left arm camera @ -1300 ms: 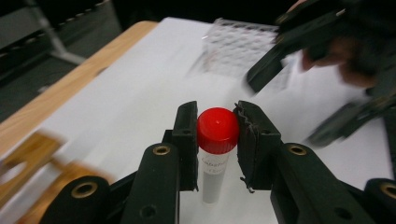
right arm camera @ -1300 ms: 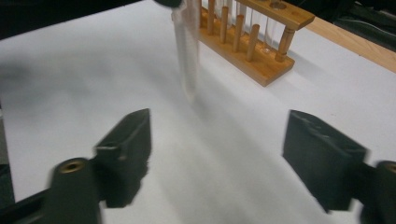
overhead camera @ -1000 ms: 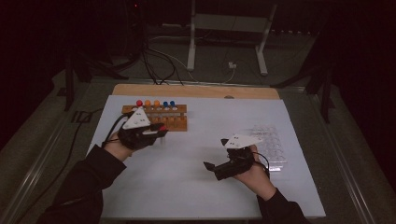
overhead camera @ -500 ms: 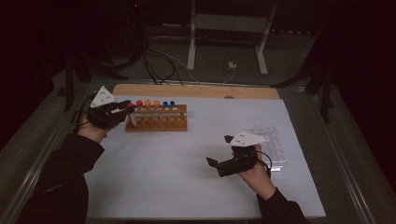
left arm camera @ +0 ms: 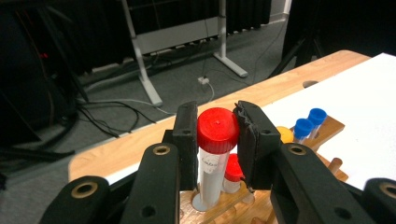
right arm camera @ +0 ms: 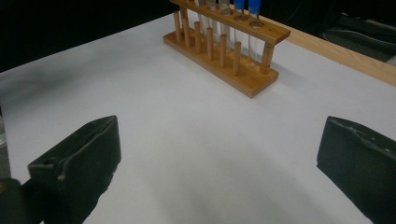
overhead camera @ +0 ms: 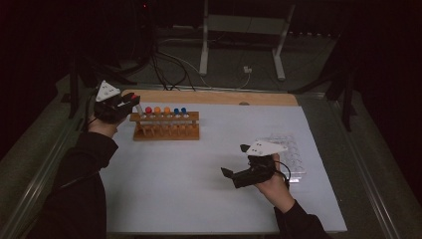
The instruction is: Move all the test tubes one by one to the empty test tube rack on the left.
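Red-capped clear plastic tube (left arm camera: 215, 154) sits clamped between the jaws of the left gripper (left arm camera: 217, 135), pads pressing on the cap from both sides. Tube is upright, its lower end in the end hole of the wooden test-tube rack (left arm camera: 327, 135) directly below the gripper. Just beyond and below the held cap: a second, shorter red-capped tube (left arm camera: 232, 172) in the next hole. Further out along the rack from the left gripper: an orange cap (left arm camera: 285, 134), then two blue-capped tubes (left arm camera: 310, 122) at the far end.

High view: left gripper (overhead camera: 130, 102) is at the left end of the rack (overhead camera: 166, 132), tube tilted slightly between jaws and rack top.

Right gripper (overhead camera: 235, 160) is well apart from the rack, hovering over the white table sheet (overhead camera: 199, 179), jaws spread wide, holding nothing. Its own view shows bare sheet between the two pads and the rack (right arm camera: 224, 51) far ahead. A clear plastic well plate (overhead camera: 291, 154) lies just behind the right gripper, beside the hand.
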Demonstrator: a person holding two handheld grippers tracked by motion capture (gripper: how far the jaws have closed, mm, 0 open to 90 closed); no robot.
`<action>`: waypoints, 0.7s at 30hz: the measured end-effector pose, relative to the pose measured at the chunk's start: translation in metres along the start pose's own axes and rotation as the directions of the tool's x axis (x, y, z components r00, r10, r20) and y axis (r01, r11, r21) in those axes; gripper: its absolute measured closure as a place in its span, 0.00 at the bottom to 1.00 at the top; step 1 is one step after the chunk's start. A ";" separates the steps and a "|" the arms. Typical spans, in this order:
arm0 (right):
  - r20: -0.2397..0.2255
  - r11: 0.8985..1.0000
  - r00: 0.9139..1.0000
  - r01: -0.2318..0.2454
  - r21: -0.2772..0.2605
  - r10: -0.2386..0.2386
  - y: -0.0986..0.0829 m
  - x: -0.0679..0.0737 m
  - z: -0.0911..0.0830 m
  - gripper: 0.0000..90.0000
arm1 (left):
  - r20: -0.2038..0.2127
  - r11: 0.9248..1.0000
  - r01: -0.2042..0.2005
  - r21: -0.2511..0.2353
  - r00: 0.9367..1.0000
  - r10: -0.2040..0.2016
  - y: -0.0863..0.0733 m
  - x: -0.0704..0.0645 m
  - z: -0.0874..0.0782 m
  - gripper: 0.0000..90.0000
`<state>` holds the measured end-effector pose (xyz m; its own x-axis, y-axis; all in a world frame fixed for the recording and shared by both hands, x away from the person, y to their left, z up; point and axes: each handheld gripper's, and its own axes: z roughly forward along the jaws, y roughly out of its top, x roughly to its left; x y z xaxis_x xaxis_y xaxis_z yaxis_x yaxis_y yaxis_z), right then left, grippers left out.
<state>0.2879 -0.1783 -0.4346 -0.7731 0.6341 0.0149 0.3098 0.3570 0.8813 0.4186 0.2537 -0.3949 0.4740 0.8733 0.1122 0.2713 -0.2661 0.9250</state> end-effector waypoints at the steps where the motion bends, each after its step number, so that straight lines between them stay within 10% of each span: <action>1: 0.000 1.000 1.000 0.000 -0.001 0.000 0.000 0.000 0.000 0.00 | 0.008 1.000 0.011 0.005 1.000 -0.011 -0.003 0.000 0.003 0.80; 21: 0.000 1.000 1.000 -0.014 -0.008 0.014 -0.001 -0.004 -0.003 0.00 | -0.006 0.986 0.060 0.153 0.998 -0.060 -0.032 0.002 0.037 0.80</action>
<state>0.2894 -0.1831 -0.4345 -0.7686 0.6392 0.0271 0.3159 0.3423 0.8849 0.4416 0.2489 -0.4380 0.4522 0.8900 0.0588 0.4241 -0.2726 0.8636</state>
